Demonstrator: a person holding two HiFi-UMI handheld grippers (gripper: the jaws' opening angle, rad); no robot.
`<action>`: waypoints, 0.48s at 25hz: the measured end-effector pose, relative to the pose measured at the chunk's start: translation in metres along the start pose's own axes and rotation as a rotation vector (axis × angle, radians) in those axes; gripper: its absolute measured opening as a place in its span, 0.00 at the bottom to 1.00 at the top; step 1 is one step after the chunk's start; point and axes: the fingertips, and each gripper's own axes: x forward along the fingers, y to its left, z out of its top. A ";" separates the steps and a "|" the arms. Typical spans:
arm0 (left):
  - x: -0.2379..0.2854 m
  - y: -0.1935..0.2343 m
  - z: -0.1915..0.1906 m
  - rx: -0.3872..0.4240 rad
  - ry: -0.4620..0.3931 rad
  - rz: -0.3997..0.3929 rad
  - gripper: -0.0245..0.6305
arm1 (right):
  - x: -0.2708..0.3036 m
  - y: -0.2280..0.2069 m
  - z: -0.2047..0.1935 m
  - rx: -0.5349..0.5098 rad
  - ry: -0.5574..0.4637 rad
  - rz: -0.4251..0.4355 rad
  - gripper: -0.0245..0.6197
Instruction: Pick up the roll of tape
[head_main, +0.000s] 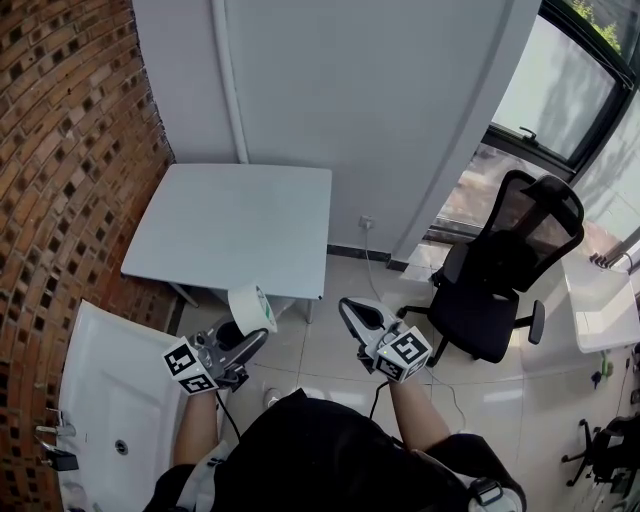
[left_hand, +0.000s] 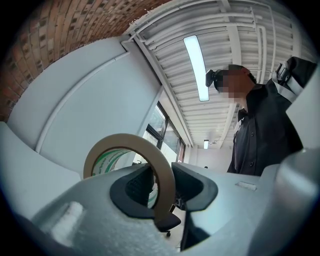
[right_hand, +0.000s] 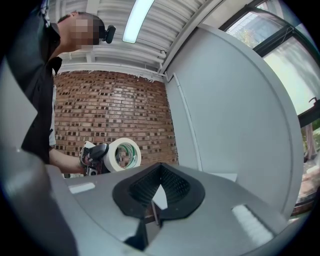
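A cream roll of tape with a green-printed core is held up in the air by my left gripper, in front of the table's near edge. In the left gripper view the two dark pads clamp the wall of the roll of tape, one pad inside the ring and one outside; the left gripper is shut on it. My right gripper hangs to the right, apart from the roll. Its pads meet at the tips with nothing between them. From the right gripper view the tape shows at left, against the brick wall.
A pale grey table stands against the white wall. A brick wall runs along the left, with a white sink below it. A black office chair stands at the right by the window, beside a white desk.
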 end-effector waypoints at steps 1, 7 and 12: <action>0.002 -0.003 0.000 -0.001 -0.004 0.007 0.21 | -0.003 0.001 0.002 0.000 -0.004 0.004 0.05; 0.009 -0.028 -0.006 0.007 -0.042 0.067 0.21 | -0.022 0.003 0.005 0.003 -0.015 0.050 0.05; 0.016 -0.047 -0.014 0.057 -0.013 0.142 0.21 | -0.040 0.004 -0.006 0.041 -0.005 0.077 0.05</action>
